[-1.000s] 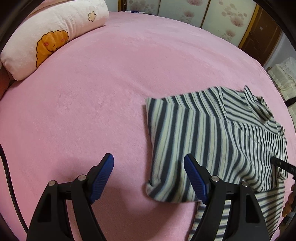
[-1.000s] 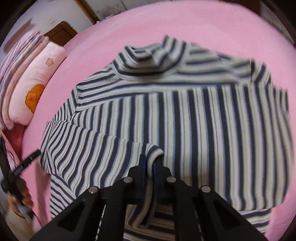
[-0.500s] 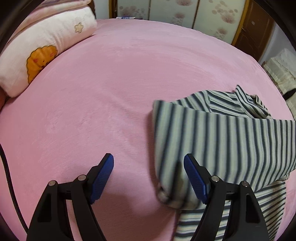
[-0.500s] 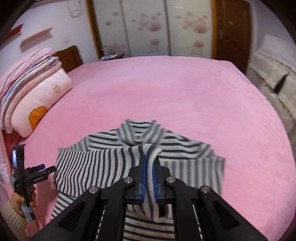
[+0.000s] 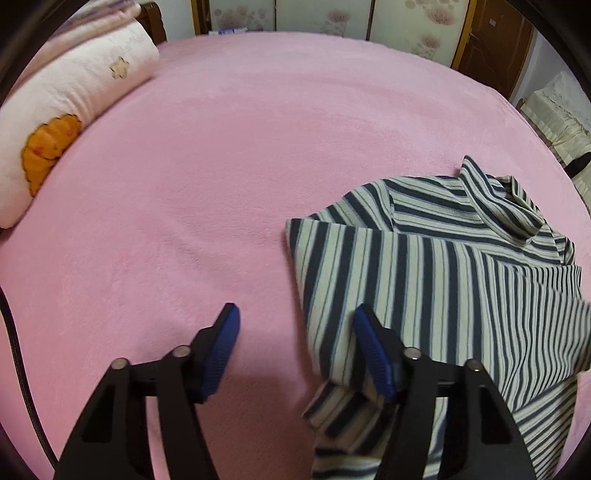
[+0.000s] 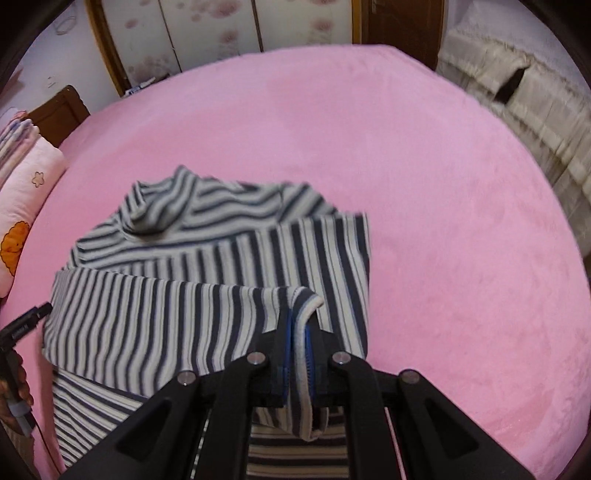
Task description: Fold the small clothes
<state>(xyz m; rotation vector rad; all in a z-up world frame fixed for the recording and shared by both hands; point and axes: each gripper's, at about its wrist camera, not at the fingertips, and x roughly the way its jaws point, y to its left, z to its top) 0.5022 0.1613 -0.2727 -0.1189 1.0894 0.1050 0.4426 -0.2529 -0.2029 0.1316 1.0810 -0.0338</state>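
A navy and cream striped shirt (image 5: pixel 424 277) lies on the pink bed (image 5: pixel 221 166), collar at the far end and one part folded across its body. My right gripper (image 6: pixel 297 321) is shut on a cuffed edge of the shirt (image 6: pixel 184 317) and holds it raised over the body. My left gripper (image 5: pixel 295 317) hovers at the shirt's left edge with its jaws closing. The folded edge lies just inside its right finger (image 5: pixel 369 343), and the pads do not press it. In the right wrist view the left gripper's tip (image 6: pixel 22 325) shows at the left border.
A white pillow (image 5: pixel 66 110) with an orange print lies at the bed's far left, below folded bedding. Flowered wardrobe doors (image 6: pixel 207 33) stand beyond the bed. A cream lace-covered seat (image 6: pixel 517 103) is at the right. A black cable (image 5: pixel 18 350) runs down the left edge.
The right gripper has lifted the gripped edge and carried it across the shirt, which now lies further away. The left gripper's jaws have narrowed, and it has moved closer to the shirt's left edge.
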